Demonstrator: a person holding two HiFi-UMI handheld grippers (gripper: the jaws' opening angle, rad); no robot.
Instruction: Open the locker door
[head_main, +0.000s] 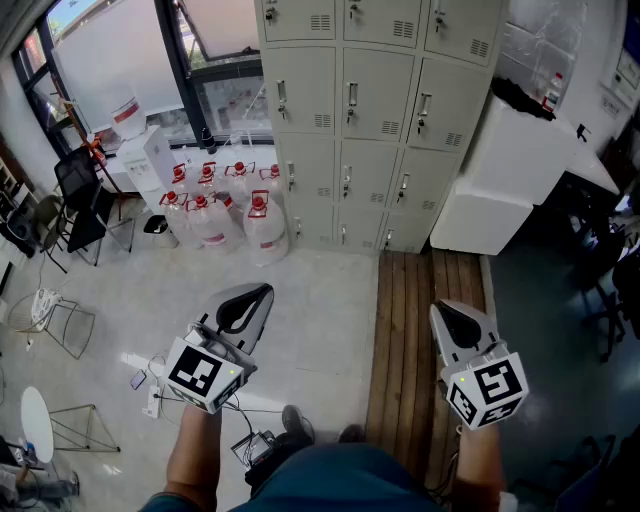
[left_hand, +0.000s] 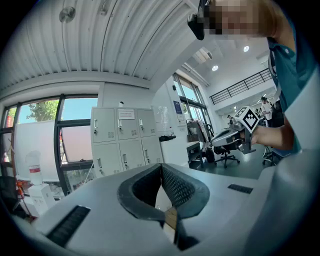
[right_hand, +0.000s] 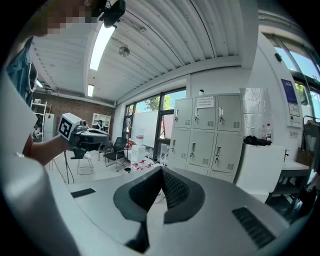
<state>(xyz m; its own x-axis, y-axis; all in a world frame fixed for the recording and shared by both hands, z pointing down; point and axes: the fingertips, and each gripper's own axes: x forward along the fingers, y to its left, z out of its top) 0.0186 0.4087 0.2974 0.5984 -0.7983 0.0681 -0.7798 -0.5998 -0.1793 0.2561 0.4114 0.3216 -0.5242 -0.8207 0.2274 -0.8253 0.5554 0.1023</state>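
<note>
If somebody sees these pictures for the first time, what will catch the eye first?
The pale lockers fill the wall ahead, all doors closed. Left of them stand water jugs with red caps. Near the bottom, the left gripper and right gripper point toward the lockers, both shut and empty.

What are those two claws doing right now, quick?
Left gripper: closed, holding nothing.
Right gripper: closed, holding nothing.
</note>
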